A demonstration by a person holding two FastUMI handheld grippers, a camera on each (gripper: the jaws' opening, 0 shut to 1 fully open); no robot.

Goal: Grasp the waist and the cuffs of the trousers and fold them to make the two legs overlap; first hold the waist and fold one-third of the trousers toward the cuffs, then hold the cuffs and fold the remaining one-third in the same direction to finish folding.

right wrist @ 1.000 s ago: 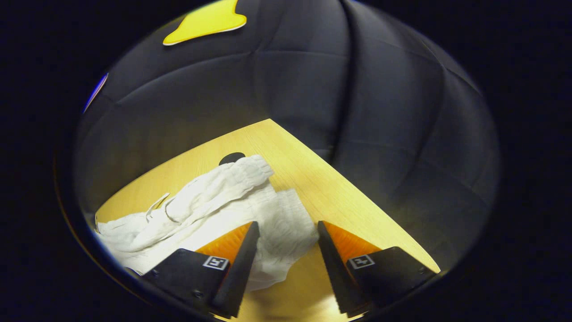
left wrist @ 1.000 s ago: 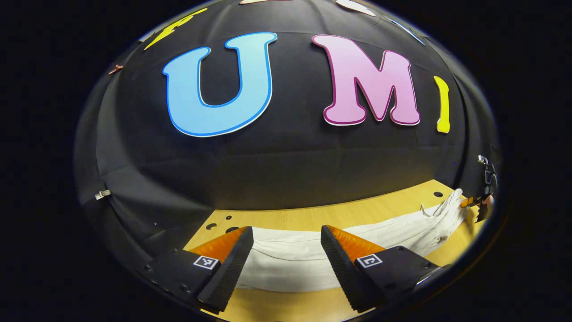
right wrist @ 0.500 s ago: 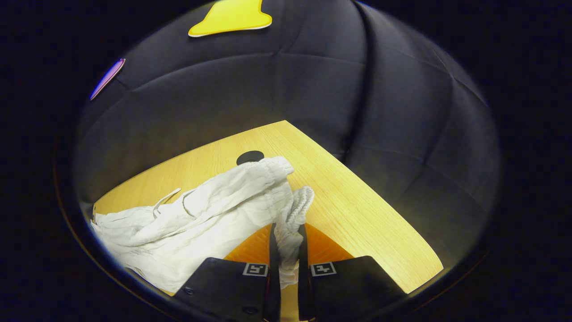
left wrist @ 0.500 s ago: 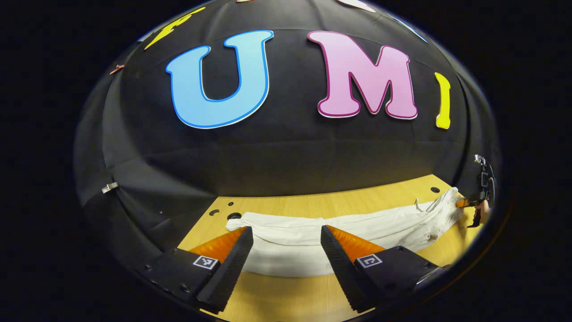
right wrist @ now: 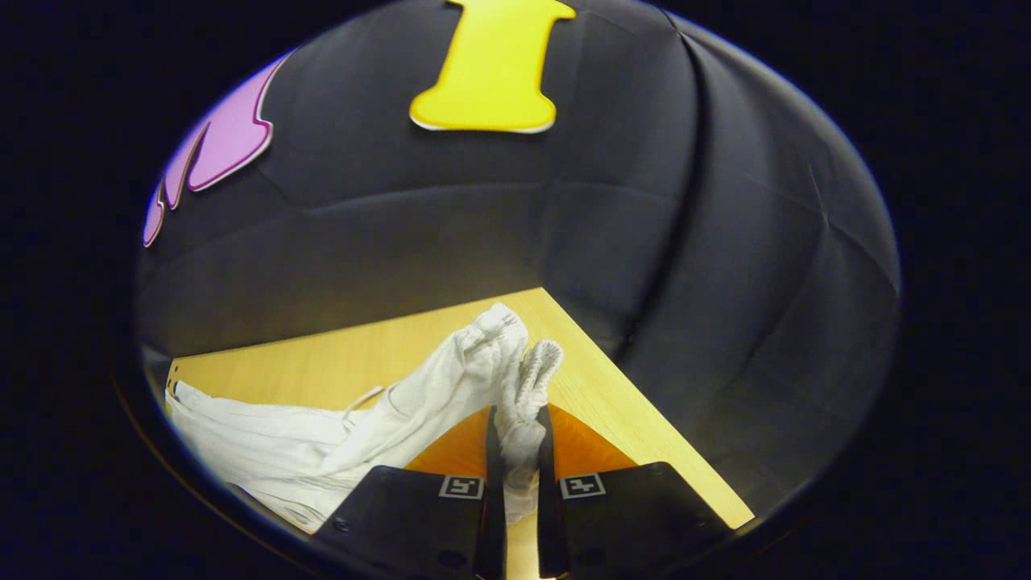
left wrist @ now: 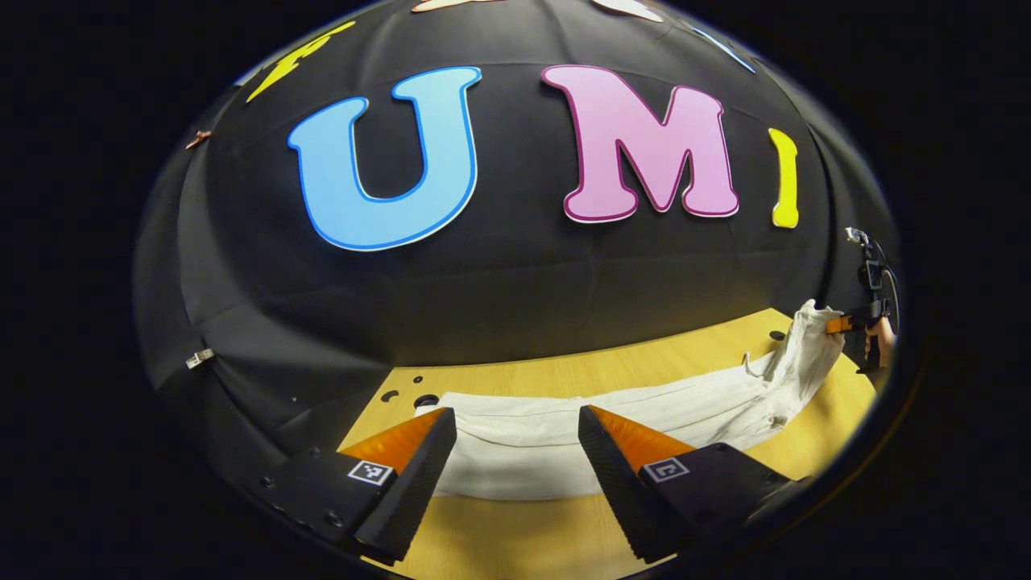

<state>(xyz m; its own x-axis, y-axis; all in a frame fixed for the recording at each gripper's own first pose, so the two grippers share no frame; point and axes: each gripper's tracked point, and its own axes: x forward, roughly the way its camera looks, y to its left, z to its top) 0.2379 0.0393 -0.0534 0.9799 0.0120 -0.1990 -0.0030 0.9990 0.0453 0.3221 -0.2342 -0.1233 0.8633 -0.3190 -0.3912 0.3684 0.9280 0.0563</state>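
Trousers [left wrist: 564, 443]: white, lying stretched across the wooden desk [left wrist: 580, 374] in the lower part of the left gripper view, cuff end at lower centre, waist end rising at the right edge of the frame.

Desk: bare wood is showing behind the trousers up to the black booth wall, and in front of them along the bottom of the frame. In the right gripper view, the desk [right wrist: 620, 403] corner is pointing toward frame centre, with open wood running to the right of the cloth; the trousers [right wrist: 322, 443] are trailing off toward the lower left.

Left hand-held gripper [left wrist: 515, 459]: fingers are standing wide apart, holding nothing, hovering over the cuff end with cloth showing in the gap.

Right hand-held gripper [right wrist: 515, 475]: fingers are pressing together on the ribbed waist band [right wrist: 527, 387], which is bunching upward above the tips. In the left gripper view it is sitting small at the right edge [left wrist: 838, 325], lifting the waist off the desk, a hand [left wrist: 878, 342] behind it.
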